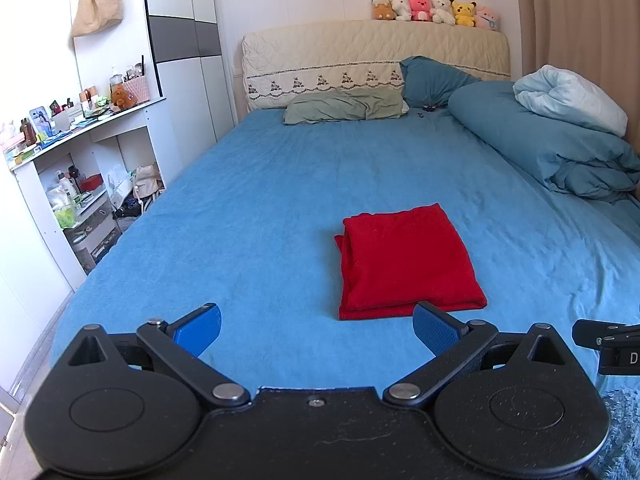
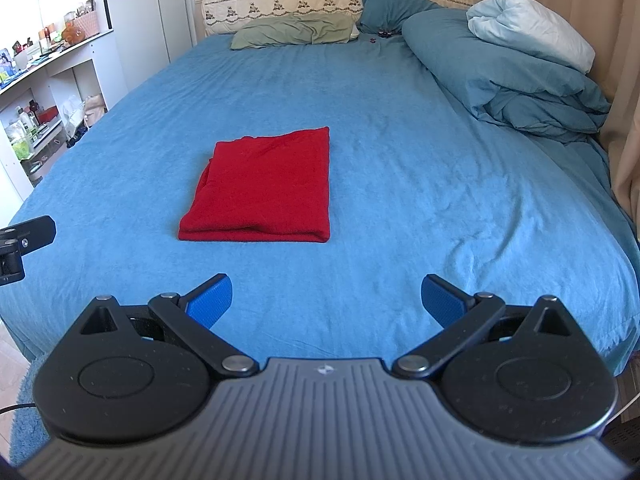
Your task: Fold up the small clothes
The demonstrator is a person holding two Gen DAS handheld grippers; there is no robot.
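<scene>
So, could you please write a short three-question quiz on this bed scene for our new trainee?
1. True or false: the red garment lies folded on the blue bed sheet.
2. Which gripper holds cloth? A) left gripper B) right gripper C) neither
3. Fill in: on top of the folded teal duvet rests a pale ____ bundle.

Key: 1 true; 2 C, both stand open and empty; 3 blue.

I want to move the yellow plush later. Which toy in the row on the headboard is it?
The yellow plush toy, second from the right end of the row atop the headboard. It sits between a white one and a pale pink one.
</scene>
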